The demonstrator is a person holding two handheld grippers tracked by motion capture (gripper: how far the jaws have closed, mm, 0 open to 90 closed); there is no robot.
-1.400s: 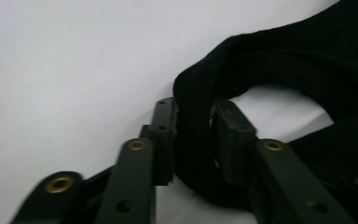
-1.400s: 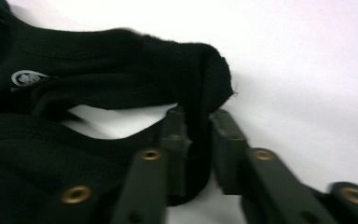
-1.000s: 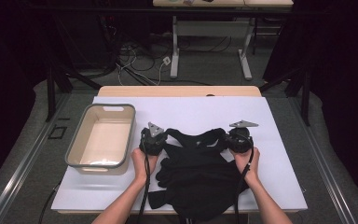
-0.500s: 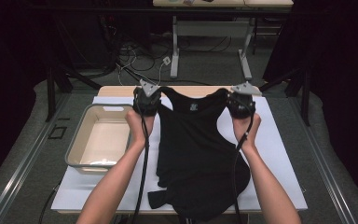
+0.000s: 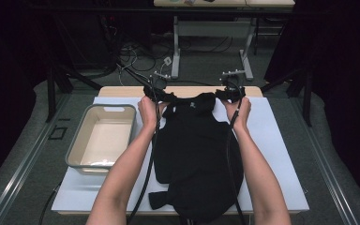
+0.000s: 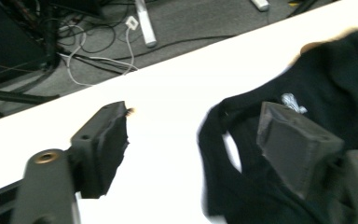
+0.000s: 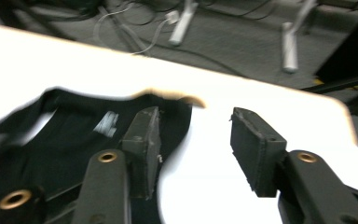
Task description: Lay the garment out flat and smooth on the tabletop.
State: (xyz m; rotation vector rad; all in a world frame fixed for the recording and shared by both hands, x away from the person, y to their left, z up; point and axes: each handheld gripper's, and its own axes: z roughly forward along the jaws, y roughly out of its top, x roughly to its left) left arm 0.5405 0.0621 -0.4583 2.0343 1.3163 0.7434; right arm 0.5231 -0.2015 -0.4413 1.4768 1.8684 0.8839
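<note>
The step in hand looks like the spreading-out of a black sleeveless top [image 5: 194, 154] on the bench [image 5: 281, 154], and it seems nearly finished: the garment lies lengthwise down the middle of the white bench cover, its shoulder straps at the far edge and its hem hanging over the near edge.

Both tongs are released. The left tongs [image 6: 193, 140] have just been opening; their jaws stand apart over the cover, one above bare white, the other above the left strap, with no cloth pinched between them. The right tongs [image 7: 196, 140] have likewise just been opening, one jaw over the collar edge and the other over bare cover, nothing gripped. In the high view the left tongs [image 5: 157, 89] and right tongs [image 5: 229, 91] sit at the far edge, just beyond the two shoulders.

The next move, as I judge it, calls for drawing both hands clear without snagging the straps, then a fresh grip for smoothing or folding; the lower left corner of the cloth is rumpled and would need flattening.

The top is soft, matte knit, limp, with a small white mark inside the neck. The jaw pads are dark, blocky and rough-faced. A cream rectangular tub [image 5: 75, 154] with rounded corners and a grey rim stands near the left edge of the bench, apart from the garment.
</note>
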